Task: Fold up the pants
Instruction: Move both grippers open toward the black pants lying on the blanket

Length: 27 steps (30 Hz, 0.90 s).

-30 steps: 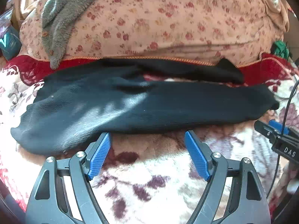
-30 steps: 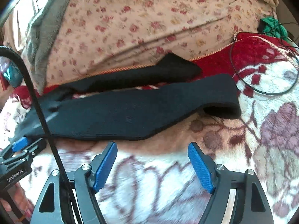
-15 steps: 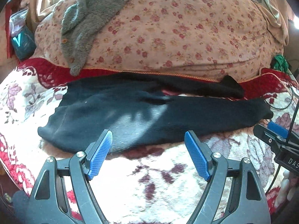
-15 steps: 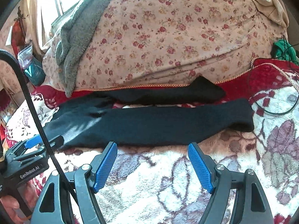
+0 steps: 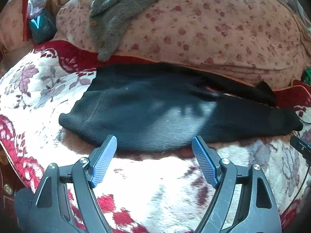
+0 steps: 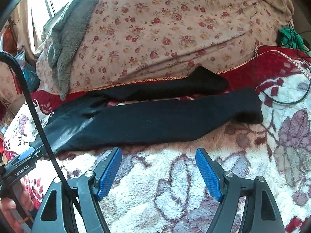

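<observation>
2 legs of the black pants [image 5: 155, 116] [image 6: 151, 120] lie spread on the floral blanket [image 5: 165, 174] [image 6: 175, 184]. I hold my left gripper [image 5: 154, 145] and right gripper [image 6: 158, 157] spread wide, empty, near its front edge.

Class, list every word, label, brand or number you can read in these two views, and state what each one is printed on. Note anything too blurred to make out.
"GenRobot.AI": white print on the black body of the left claw, seen at the left edge of the right wrist view.
"V": a large white letter on the teal packet behind the bed, in the left wrist view; any further print on it is too blurred to read.
No text shows on the pants.
</observation>
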Available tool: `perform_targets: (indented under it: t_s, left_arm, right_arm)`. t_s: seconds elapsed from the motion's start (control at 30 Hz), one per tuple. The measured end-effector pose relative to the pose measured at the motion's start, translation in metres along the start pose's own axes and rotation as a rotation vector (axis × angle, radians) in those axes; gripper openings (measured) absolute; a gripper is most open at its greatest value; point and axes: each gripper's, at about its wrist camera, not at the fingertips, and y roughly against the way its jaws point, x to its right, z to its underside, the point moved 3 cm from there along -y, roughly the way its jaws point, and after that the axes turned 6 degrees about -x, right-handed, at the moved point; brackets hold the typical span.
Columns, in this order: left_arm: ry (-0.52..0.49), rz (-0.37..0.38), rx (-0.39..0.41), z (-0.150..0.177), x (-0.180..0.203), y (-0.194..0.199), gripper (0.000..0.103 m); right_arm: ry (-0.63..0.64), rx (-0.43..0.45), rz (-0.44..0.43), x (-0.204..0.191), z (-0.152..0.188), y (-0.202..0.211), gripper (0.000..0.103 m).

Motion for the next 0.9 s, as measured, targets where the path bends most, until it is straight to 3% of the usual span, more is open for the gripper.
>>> perform_targets:
  t_s: [0.57,0.9]
  left_arm:
    - [0.073,-0.052,-0.04,-0.003,-0.036,-0.02,0.081]
    - [0.103,0.008,-0.052,-0.011,-0.041,-0.032,0.081]
  right_arm:
    - [-0.044,-0.028,0.023,0.025,0.002,-0.014,0.077]
    - [-0.123,-0.031,-0.012,0.05,-0.003,-0.027,0.077]
